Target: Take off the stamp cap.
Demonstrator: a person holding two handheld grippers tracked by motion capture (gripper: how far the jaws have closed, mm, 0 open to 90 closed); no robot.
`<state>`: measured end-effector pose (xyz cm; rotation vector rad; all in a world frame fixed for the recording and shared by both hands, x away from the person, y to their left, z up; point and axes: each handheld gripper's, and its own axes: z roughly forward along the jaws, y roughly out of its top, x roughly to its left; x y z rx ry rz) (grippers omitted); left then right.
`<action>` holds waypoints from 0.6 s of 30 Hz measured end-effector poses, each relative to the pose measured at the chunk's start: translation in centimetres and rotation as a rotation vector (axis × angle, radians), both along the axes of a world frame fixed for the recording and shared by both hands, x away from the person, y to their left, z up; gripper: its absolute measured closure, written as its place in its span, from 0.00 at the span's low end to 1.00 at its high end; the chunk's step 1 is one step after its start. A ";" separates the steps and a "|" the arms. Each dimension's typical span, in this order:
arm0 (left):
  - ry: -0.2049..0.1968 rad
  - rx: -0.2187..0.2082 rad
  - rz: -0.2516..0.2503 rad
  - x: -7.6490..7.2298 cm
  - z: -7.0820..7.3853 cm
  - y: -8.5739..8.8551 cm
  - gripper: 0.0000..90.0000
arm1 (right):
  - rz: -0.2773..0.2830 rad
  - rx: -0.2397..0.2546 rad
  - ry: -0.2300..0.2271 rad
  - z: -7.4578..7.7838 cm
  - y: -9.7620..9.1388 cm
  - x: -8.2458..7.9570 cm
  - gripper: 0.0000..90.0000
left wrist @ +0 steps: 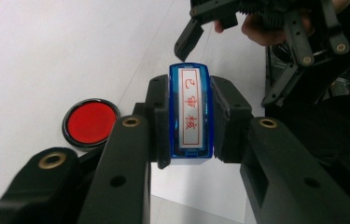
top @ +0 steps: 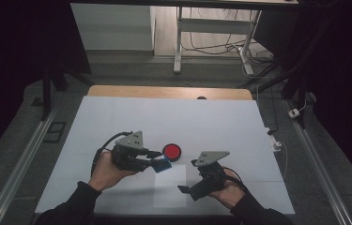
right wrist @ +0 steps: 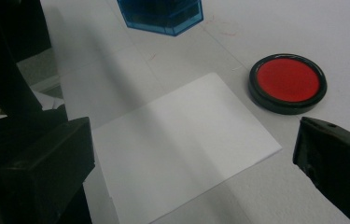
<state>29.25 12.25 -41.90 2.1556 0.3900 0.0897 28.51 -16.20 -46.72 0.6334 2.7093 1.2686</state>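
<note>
A white-topped counter (top: pixel 117 117) with a wooden far edge (top: pixel 169 92) stands on a grey floor (top: pixel 19 154). Metal rails (top: pixel 23 159) run along the floor on both sides. Beyond it, a white desk frame (top: pixel 178 42) stands over loose cables (top: pixel 211 47). Dark curtains (top: pixel 14 47) close off both sides; light falls mainly on the counter.

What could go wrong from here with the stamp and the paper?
The paper lies loose, with the open right tool off it, so stamping may shift it. The left tool grips the stamp by its smooth sides only; pressing down could make it slip. The open ink pad sits close and could be knocked.
</note>
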 end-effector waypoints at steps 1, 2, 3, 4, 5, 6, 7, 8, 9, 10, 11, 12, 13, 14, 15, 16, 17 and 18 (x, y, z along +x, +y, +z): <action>-0.002 -0.004 -0.002 0.0 0.0 0.0 0.78 | 0.003 -0.005 0.003 0.0 0.2 0.1 0.00; -0.005 -0.006 -0.006 0.0 0.0 0.1 0.78 | 0.011 -0.002 0.005 -0.1 0.3 0.2 0.00; -0.007 -0.007 -0.013 0.0 0.0 0.1 0.78 | 0.013 -0.005 0.012 -0.1 0.5 0.2 0.00; -0.013 -0.006 -0.021 0.0 0.0 0.1 0.78 | 0.017 -0.001 0.016 -0.1 0.6 0.3 0.00; -0.022 -0.001 -0.028 0.0 0.0 0.1 0.78 | 0.019 0.005 0.025 -0.1 0.8 0.4 0.00; -0.024 0.001 -0.031 0.0 0.1 0.1 0.78 | 0.025 0.008 0.029 -0.1 0.9 0.5 0.00; -0.023 0.001 -0.037 0.0 0.1 0.0 0.78 | 0.029 0.015 0.034 -0.1 1.1 0.6 0.00; -0.025 0.002 -0.041 0.0 0.1 0.0 0.78 | 0.031 0.022 0.036 -0.1 1.2 0.7 0.00; -0.026 0.005 -0.045 0.0 0.1 0.0 0.78 | 0.035 0.024 0.034 0.0 1.4 0.8 0.00; -0.028 0.007 -0.050 0.0 0.1 0.0 0.78 | 0.033 0.021 0.036 0.0 1.6 0.9 0.00; -0.030 0.006 -0.052 -0.1 0.1 -0.1 0.78 | 0.030 0.026 0.039 0.0 1.8 1.0 0.00; -0.030 0.004 -0.052 -0.1 0.1 -0.1 0.78 | 0.033 0.028 0.044 0.0 1.9 1.1 0.00; -0.029 0.004 -0.053 -0.1 0.1 -0.1 0.78 | 0.033 0.033 0.044 0.0 2.1 1.1 0.00; -0.030 0.005 -0.054 0.0 0.1 -0.1 0.78 | 0.038 0.037 0.052 0.0 2.2 1.2 0.00; -0.030 0.003 -0.054 -0.1 0.1 -0.1 0.78 | 0.046 0.035 0.056 0.0 2.4 1.3 0.00; -0.030 0.002 -0.053 0.0 0.1 0.0 0.78 | 0.050 0.033 0.054 0.0 2.5 1.4 0.00; -0.028 0.001 -0.051 -0.1 0.1 0.0 0.78 | 0.055 0.031 0.052 -0.1 2.7 1.4 0.00; -0.026 0.000 -0.051 0.0 0.1 0.0 0.78 | 0.061 0.032 0.054 -0.1 2.9 1.5 0.00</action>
